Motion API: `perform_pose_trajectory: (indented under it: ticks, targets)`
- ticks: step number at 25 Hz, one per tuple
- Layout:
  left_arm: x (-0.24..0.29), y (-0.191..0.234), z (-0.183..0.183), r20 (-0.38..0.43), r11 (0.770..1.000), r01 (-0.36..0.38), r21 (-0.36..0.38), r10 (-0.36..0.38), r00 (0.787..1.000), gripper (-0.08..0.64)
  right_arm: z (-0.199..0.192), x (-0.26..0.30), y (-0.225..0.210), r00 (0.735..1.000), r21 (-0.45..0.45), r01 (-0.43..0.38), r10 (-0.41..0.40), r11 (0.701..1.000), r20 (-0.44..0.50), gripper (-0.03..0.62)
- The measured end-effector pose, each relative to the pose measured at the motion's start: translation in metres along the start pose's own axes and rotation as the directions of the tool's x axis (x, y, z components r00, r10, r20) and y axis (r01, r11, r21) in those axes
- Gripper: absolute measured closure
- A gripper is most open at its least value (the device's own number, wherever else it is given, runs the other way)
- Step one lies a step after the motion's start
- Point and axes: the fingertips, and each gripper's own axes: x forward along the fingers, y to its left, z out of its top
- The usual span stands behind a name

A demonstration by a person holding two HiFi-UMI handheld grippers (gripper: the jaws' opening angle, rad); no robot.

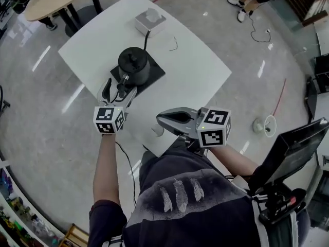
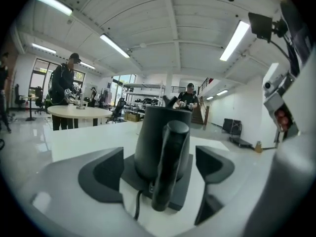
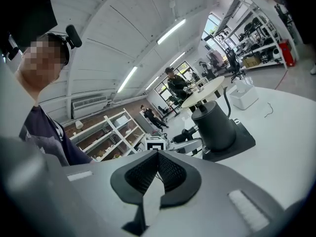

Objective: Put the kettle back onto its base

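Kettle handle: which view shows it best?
Left gripper view: the handle fills the centre, close, between parted jaws. Head view shows it small from above; right gripper view shows it small and distant.

There's a dark navy short-sleeved T-shirt [image 1: 205, 215] on the person, with a grey print [image 1: 180, 194] of three feather-like strokes across it. Above that print are the pale grey left gripper [image 1: 116, 85] and right gripper [image 1: 161, 121], each with dark jaw pads. Each also carries a white cube with black square markers, left cube [image 1: 109, 119] and right cube [image 1: 213, 126], while a thin dark cable [image 1: 127, 161] trails left of the print.
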Motion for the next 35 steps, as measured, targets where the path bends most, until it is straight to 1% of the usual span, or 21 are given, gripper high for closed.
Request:
perform_pose_trajectory:
  ticks: [3,8,11,13,17,20,22,23,24,25,26,27,28,30,33,35]
  targets:
    - [-0.008,0.009,0.005,0.020,1.000,-0.013,0.009,0.013,1.000,0.118,-0.001,-0.004,-0.001,0.999,0.000,0.019,-0.019,1.000,0.026,0.591]
    - [-0.024,0.011,0.020,0.045,1.000,0.026,0.009,-0.026,0.999,0.097,0.001,-0.013,0.000,0.998,-0.010,0.036,-0.036,0.999,0.049,0.591]
    - [-0.030,0.016,0.033,0.072,1.000,0.025,0.006,-0.025,0.997,0.095,0.005,-0.018,-0.003,0.996,-0.024,0.046,-0.044,0.999,0.072,0.591]
    - [-0.034,0.014,0.038,0.077,0.999,0.033,0.021,-0.035,0.996,0.095,0.007,-0.023,-0.003,0.995,-0.029,0.046,-0.043,0.998,0.090,0.591]
    - [-0.044,-0.007,0.051,0.049,0.994,0.079,0.079,-0.083,0.995,0.100,0.008,-0.033,0.003,0.994,-0.044,0.015,-0.010,0.999,0.113,0.591]
    - [-0.061,-0.022,0.078,0.057,0.993,0.054,0.107,-0.060,0.997,0.114,0.014,-0.048,0.012,0.992,-0.054,-0.028,0.035,0.998,0.122,0.591]
    - [-0.070,-0.030,0.094,0.074,0.995,0.031,0.100,-0.039,0.997,0.129,0.018,-0.058,0.012,0.989,-0.059,-0.063,0.070,0.996,0.131,0.591]
    - [-0.073,-0.035,0.101,0.090,0.997,0.031,0.075,-0.037,0.995,0.142,0.019,-0.063,0.011,0.987,-0.064,-0.081,0.089,0.995,0.133,0.591]
    - [-0.077,-0.041,0.107,0.115,0.999,0.036,0.037,-0.040,0.993,0.179,0.019,-0.068,0.009,0.986,-0.071,-0.097,0.106,0.993,0.132,0.591]
    - [-0.080,-0.048,0.113,0.144,0.999,0.040,-0.006,-0.038,0.989,0.235,0.018,-0.075,0.007,0.984,-0.079,-0.111,0.121,0.991,0.130,0.591]
    - [-0.082,-0.055,0.118,0.171,0.998,0.037,-0.045,-0.028,0.985,0.359,0.018,-0.083,0.004,0.983,-0.085,-0.121,0.131,0.989,0.129,0.591]
    - [-0.083,-0.062,0.121,0.187,0.997,0.026,-0.073,-0.012,0.982,0.508,0.017,-0.092,0.000,0.982,-0.089,-0.126,0.136,0.988,0.130,0.591]
    - [-0.081,-0.070,0.122,0.188,0.996,0.014,-0.086,0.002,0.982,0.558,0.018,-0.102,-0.005,0.981,-0.092,-0.126,0.138,0.988,0.133,0.591]
    - [-0.074,-0.091,0.119,0.154,0.998,-0.002,-0.066,0.012,0.988,0.559,0.020,-0.122,-0.015,0.980,-0.097,-0.126,0.139,0.987,0.141,0.591]
    - [-0.068,-0.127,0.107,0.085,1.000,-0.028,0.010,0.028,0.996,0.560,0.019,-0.151,-0.022,0.981,-0.107,-0.127,0.141,0.986,0.134,0.591]
    - [-0.065,-0.151,0.101,0.053,0.998,-0.042,0.050,0.039,0.998,0.558,0.016,-0.170,-0.026,0.983,-0.118,-0.123,0.137,0.985,0.119,0.591]
